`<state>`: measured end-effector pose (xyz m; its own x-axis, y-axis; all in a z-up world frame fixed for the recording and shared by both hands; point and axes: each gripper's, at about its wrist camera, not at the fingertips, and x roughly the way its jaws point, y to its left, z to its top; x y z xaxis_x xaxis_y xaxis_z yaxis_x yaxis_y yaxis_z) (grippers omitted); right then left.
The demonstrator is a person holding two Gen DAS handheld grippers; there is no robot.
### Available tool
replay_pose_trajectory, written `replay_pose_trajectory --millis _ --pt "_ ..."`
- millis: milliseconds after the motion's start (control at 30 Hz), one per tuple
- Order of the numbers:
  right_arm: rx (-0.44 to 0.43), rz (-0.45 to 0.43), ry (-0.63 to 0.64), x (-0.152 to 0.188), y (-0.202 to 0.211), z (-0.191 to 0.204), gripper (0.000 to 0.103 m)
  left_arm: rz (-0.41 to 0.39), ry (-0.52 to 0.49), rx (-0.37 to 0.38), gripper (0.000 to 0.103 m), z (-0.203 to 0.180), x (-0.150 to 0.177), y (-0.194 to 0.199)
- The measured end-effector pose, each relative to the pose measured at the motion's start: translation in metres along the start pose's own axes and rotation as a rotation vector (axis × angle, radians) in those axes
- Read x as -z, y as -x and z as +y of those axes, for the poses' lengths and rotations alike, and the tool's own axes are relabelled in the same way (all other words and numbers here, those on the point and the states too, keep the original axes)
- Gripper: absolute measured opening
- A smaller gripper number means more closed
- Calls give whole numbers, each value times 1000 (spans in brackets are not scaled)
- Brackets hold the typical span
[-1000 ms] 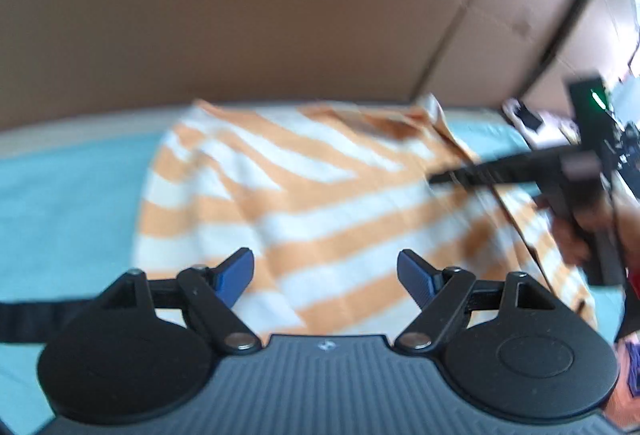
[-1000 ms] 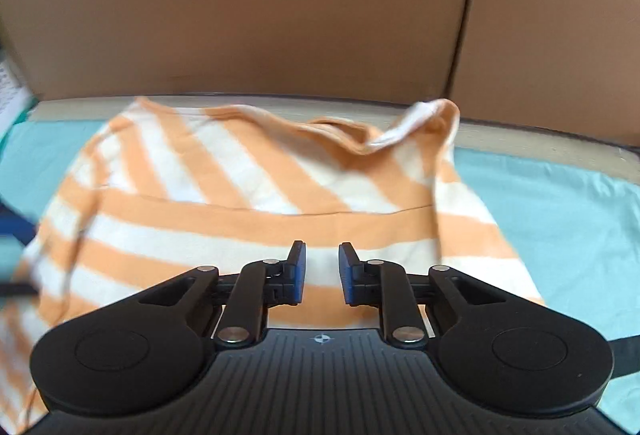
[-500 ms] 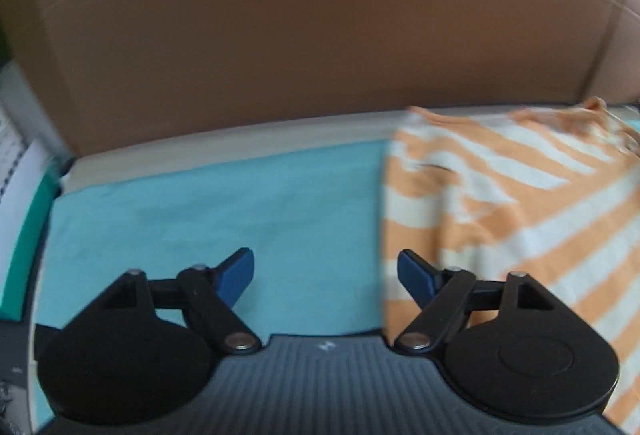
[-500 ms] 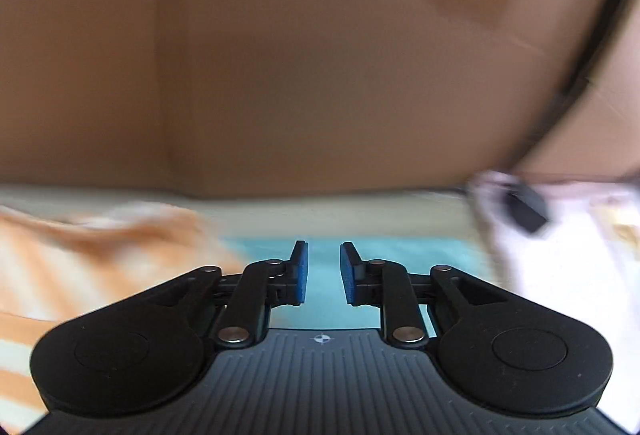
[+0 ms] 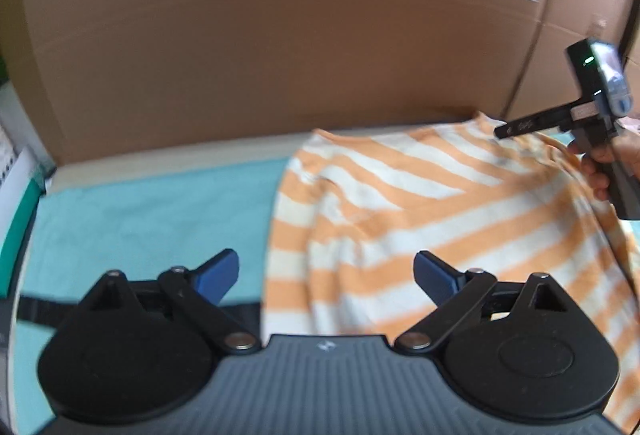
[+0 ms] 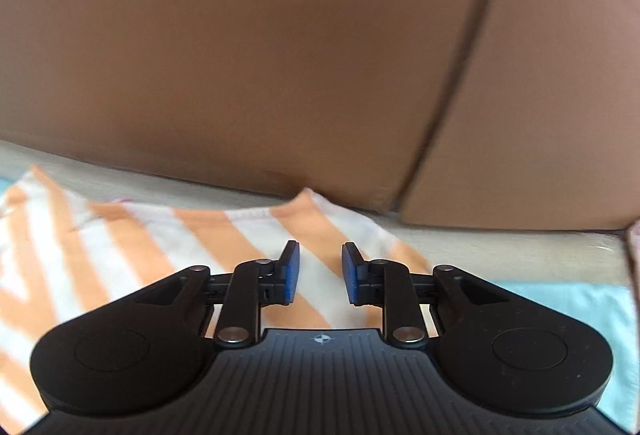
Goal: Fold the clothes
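Observation:
An orange-and-white striped shirt [image 5: 420,195] lies spread on a teal cover [image 5: 140,211]. My left gripper [image 5: 326,263] hovers over the shirt's left edge. Its jaws are opening wide and nothing is between the blue pads. In the right wrist view the shirt [image 6: 120,247] fills the lower left, with a far corner near the cardboard. My right gripper [image 6: 320,249] hangs above that corner. Its jaws are opening, with a narrow gap and no cloth pinched. The left wrist view also shows the right gripper [image 5: 502,132] in a hand [image 5: 600,163] above the shirt's far right part.
A tall cardboard wall [image 5: 280,35] stands right behind the surface, with a seam [image 6: 452,95] between two boxes. Bare teal cover [image 6: 560,299] lies to the right of the shirt. White and green items [image 5: 16,171] sit at the far left edge.
The left view swung left off the shirt, then partly back, and its jaws spread wider. The right view swung right past the shirt, then returned over its far corner, jaws slightly wider.

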<state>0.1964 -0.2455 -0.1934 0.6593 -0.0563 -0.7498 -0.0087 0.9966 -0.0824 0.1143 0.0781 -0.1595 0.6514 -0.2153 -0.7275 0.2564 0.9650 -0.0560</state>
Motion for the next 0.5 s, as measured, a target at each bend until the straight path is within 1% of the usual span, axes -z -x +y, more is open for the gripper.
replay_pose_trajectory --millis 33,100,133,167,200,267,333,400,433,500 --pt "-21 -6 -20 8 23 -8 26 3 3 -5 96 -7 5 5" --pt "-114 13 -64 32 72 -27 39 12 25 6 97 -20 15 13" --pt "-157 47 -73 49 97 -34 42 18 38 14 97 -26 21 17" --pt "-183 83 -57 66 119 -37 42 21 39 14 97 -34 25 19" --pt "-192 110 -24 85 140 -44 43 22 33 9 97 -42 30 22" --pt "-197 171 53 123 176 -45 44 38 18 4 98 -56 38 22" --pt "-194 210 116 154 201 -51 44 59 5 -1 98 -68 44 21" --pt "-188 258 155 174 214 -50 45 71 -4 -3 98 -79 46 21" --pt "-198 278 148 184 204 -45 45 67 -11 -6 98 -84 46 22" --pt "-172 286 166 202 182 -48 45 62 -33 -20 98 -95 46 23"
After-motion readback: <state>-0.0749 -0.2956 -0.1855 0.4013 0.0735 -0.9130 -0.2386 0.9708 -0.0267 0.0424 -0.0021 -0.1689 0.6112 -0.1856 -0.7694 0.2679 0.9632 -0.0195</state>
